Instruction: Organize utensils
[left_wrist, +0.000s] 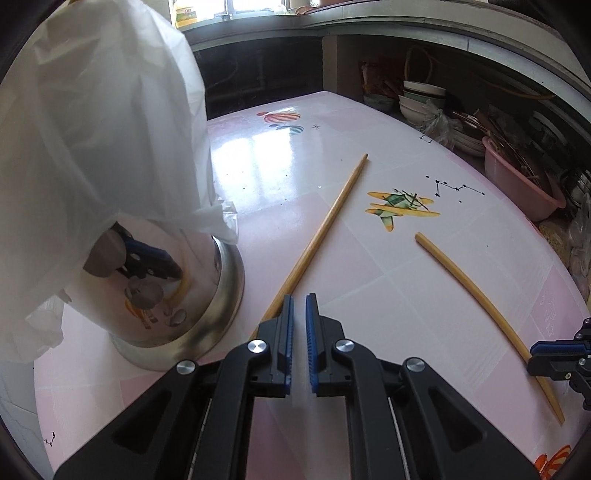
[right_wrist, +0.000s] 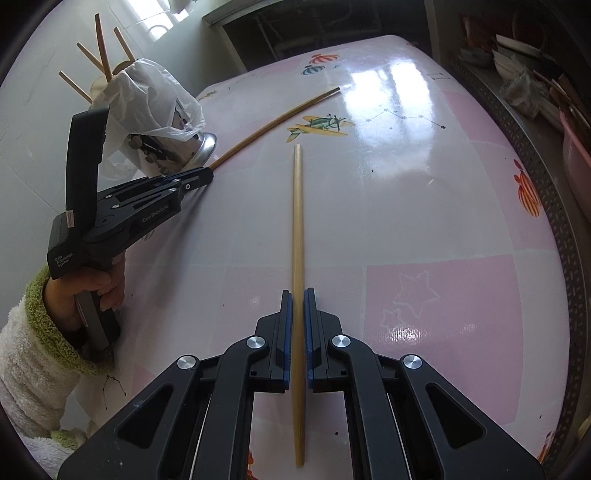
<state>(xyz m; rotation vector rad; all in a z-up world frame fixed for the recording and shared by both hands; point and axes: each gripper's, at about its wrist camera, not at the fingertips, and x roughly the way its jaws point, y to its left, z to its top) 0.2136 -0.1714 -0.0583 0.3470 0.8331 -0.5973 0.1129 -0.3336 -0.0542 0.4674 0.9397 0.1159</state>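
Right gripper (right_wrist: 298, 295): closed around a pale chopstick (right_wrist: 297, 229), which is gripped between the blue pads and lies flat on the table, running straight ahead beyond the fingertips.
Left gripper (left_wrist: 299, 300): held low over the table with the pads drawn close and only a narrow slit between them; nothing is seen clamped there.
Second chopstick (left_wrist: 321, 236): laid on the table, its near end passing just beside the left fingertip; contact cannot be told.
Table (right_wrist: 424, 206): covered with a glossy pink and white cloth printed with aeroplanes and stars.
Metal holder (left_wrist: 177, 295): stood to the left, draped in a white plastic bag (left_wrist: 96, 122), with several chopsticks (right_wrist: 101, 51) held upright in it.
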